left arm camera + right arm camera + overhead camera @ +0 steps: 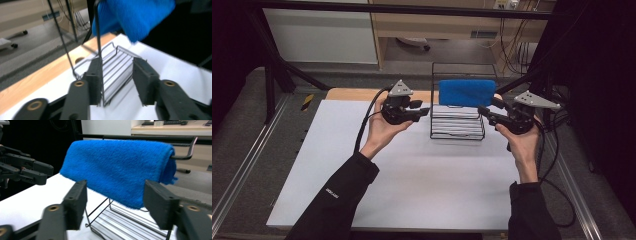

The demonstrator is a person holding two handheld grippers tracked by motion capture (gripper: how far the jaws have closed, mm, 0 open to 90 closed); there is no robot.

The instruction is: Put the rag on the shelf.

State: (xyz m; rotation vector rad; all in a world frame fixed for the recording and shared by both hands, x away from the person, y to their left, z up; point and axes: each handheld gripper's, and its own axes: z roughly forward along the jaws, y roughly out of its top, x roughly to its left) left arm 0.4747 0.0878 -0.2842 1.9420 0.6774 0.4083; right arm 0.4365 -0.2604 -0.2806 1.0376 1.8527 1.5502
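towel: blue fluffy towel (pixel 467 92) is hanging folded over the top bar of the black wire rack (pixel 457 131), which is sitting on the white desk (pixel 412 180)
feel: I'm guessing soft, light and floppy, so it'll sag and slide off the bar rather than lift stiffly
where to grab: probably the lower hanging edge (pixel 117 197), pinching both layers together, not the thick fold on top
left hand-held gripper (pixel 419 114): jaws are standing apart with nothing between the pads, and one rack upright is sitting just in front of its left pad (pixel 95 80)
right hand-held gripper (pixel 486 114): also spread wide, holding nothing, pointing at the towel from close by
hard to see: the towel's far side is hiding behind the fold, and the left gripper view is coming out blurry with the towel cut off at the top
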